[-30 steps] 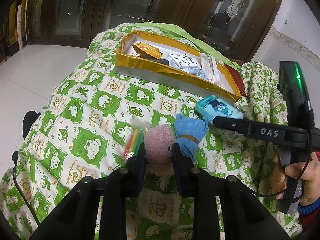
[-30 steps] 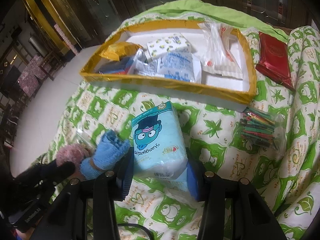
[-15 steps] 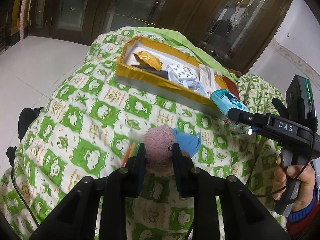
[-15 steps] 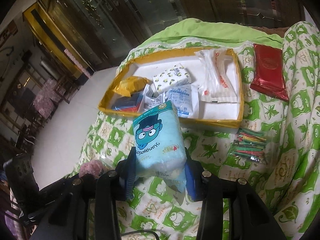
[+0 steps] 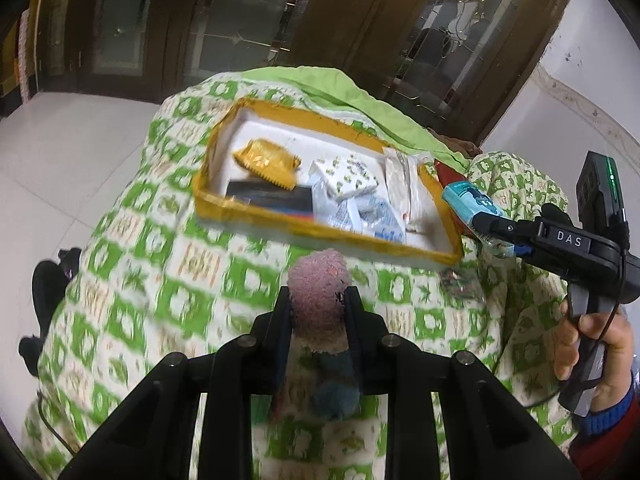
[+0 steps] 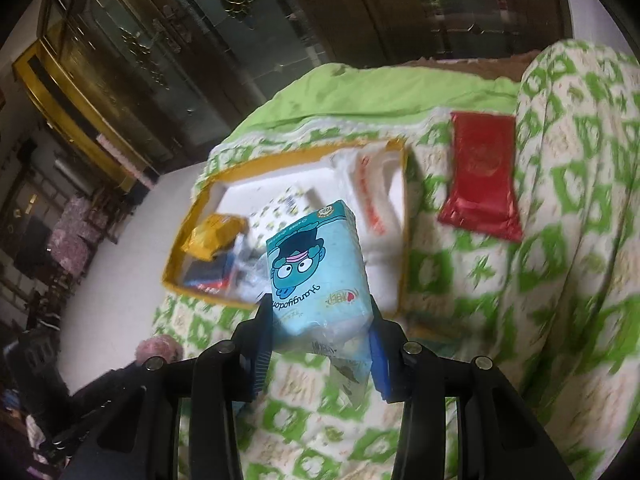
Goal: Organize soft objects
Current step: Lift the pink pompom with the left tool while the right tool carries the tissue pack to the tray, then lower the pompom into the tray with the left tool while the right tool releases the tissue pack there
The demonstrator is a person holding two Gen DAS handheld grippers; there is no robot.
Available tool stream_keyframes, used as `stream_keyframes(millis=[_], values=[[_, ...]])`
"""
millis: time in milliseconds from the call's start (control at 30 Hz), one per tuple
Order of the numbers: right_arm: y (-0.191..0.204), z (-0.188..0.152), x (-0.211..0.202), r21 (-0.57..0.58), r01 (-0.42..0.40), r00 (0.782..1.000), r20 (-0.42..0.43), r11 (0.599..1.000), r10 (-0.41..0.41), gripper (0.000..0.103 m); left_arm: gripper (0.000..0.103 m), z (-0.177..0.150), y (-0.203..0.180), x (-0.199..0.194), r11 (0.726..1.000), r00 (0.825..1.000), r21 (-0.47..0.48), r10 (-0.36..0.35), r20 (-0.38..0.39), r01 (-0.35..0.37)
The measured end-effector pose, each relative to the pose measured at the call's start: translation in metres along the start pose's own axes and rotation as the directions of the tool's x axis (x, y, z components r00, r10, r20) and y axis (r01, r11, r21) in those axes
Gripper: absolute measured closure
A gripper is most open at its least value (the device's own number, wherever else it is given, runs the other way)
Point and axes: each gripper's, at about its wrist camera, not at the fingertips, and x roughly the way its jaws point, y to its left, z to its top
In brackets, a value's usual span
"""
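My left gripper point(image 5: 318, 304) is shut on a fuzzy pink knit glove point(image 5: 320, 284) whose blue part point(image 5: 334, 392) hangs below the fingers, lifted above the green-patterned quilt point(image 5: 160, 272). My right gripper point(image 6: 318, 316) is shut on a light blue tissue pack point(image 6: 316, 264) with a cartoon face, held in the air before the yellow-rimmed tray point(image 6: 188, 224). In the left wrist view the same tissue pack point(image 5: 470, 204) and right gripper point(image 5: 486, 226) hover at the right end of the tray point(image 5: 320, 232). The pink glove point(image 6: 158, 350) shows at lower left in the right wrist view.
The tray holds a gold packet point(image 5: 266, 162), a patterned tissue pack point(image 5: 346, 174), clear wrapped packs point(image 5: 400, 184) and a dark flat item point(image 5: 272, 198). A red packet point(image 6: 482, 174) lies on the quilt right of the tray. White floor point(image 5: 60, 152) and dark glass doors lie beyond.
Both grippers have risen from the quilt with their loads and moved toward the tray. The glove's blue part now dangles below the left fingers; the coloured sticks bag is out of view.
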Motion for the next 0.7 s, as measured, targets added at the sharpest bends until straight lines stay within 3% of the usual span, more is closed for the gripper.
stream_keyframes(millis=[233,333,433,700], values=[[0.003,0.031,0.013,-0.017,0.014,1.000,-0.002,1.000,-0.014,0.059,0.079,0.032,-0.006,0.020,1.000,1.000,0.028,0.007,-0.012,-0.007],[-0.003,0.038,0.022,0.024,-0.018,1.000,-0.020,1.000,0.019,0.059,0.079,0.045,-0.008,0.028,0.999,1.000,0.035,0.004,-0.014,-0.004],[-0.007,0.035,0.036,0.056,-0.051,0.997,-0.062,0.997,0.054,0.059,0.079,0.056,-0.010,0.040,0.999,1.000,0.035,0.004,-0.018,-0.003],[-0.014,0.019,0.066,0.056,-0.001,0.993,-0.119,0.998,0.008,0.059,0.079,0.084,-0.017,0.066,0.999,1.000,0.052,0.014,-0.023,-0.013]])
